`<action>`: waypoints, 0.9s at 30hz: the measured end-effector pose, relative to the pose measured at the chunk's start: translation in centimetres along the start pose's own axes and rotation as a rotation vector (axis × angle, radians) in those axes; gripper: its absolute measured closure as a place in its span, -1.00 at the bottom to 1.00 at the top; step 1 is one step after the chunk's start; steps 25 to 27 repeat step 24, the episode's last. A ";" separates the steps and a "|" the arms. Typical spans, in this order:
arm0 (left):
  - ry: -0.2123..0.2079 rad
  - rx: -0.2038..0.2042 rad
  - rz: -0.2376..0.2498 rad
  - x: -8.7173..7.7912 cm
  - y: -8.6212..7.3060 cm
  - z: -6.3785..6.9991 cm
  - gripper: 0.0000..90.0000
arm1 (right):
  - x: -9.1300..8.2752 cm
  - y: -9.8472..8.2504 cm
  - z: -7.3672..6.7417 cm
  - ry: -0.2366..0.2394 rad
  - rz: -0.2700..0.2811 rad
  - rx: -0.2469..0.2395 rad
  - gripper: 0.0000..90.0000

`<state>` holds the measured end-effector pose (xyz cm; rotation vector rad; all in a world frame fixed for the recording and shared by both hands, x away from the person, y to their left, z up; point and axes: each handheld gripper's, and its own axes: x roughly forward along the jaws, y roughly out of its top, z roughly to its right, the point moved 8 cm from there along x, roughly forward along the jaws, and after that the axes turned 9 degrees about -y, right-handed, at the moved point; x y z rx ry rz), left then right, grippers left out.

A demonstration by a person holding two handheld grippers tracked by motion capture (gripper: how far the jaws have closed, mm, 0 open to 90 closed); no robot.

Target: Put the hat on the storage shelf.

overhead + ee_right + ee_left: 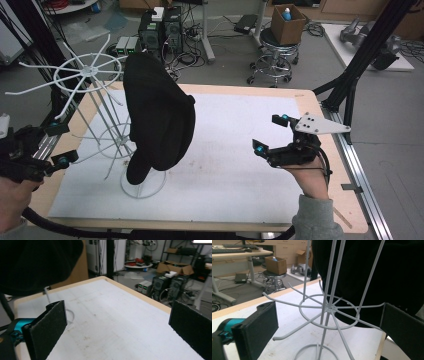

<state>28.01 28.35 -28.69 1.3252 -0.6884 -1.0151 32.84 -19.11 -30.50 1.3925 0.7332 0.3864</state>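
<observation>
1. The left gripper (56, 145) sat nearest the high camera at the table's left edge, jaws spread wide and holding nothing; in the left gripper view its pads (259, 327) framed the white wire rack (328, 308), probably lined up to steady or approach it
2. The right gripper (274, 134) hovered over the table's right half, also released and empty, well apart from the rack, likely waiting clear of the work
3. The black cap (157, 117) hung on the rack's upper arms near the table's left middle, draping down toward the ring base (144, 186)
4. The white mat (235, 165) covered the table (305, 97), presumably to give a plain working surface
</observation>
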 end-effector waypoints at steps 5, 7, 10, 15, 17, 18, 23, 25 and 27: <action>0.008 0.001 -0.004 0.1 -0.1 -0.1 -0.96 | -0.7 -0.9 1.4 -0.048 -0.006 0.025 -0.98; 0.010 -0.002 -0.005 0.1 -0.2 -0.2 -0.96 | -0.8 -1.1 1.8 -0.067 -0.007 0.018 -0.98; 0.012 -0.002 -0.010 0.1 -0.3 -0.2 -0.96 | -1.0 -1.3 2.1 -0.080 0.001 0.028 -0.98; 0.013 -0.002 -0.015 0.3 -0.4 -0.2 -0.96 | -1.0 -1.5 2.4 -0.103 -0.004 0.017 -0.98; 0.013 -0.004 -0.017 0.4 -0.5 -0.3 -0.96 | -1.0 -1.6 2.4 -0.103 -0.011 0.018 -0.98; 0.014 -0.004 -0.018 0.4 -0.5 -0.3 -0.96 | -0.9 -1.6 2.4 -0.105 -0.008 0.022 -0.98; 0.020 -0.003 -0.020 0.4 -0.6 -0.3 -0.96 | -0.8 -1.6 2.5 -0.102 -0.005 0.015 -0.98; 0.022 -0.004 -0.018 0.4 -0.6 -0.3 -0.96 | -0.8 -1.6 2.5 -0.100 -0.004 0.015 -0.98; 0.022 -0.004 -0.018 0.4 -0.6 -0.3 -0.96 | -0.8 -1.6 2.5 -0.100 -0.004 0.015 -0.98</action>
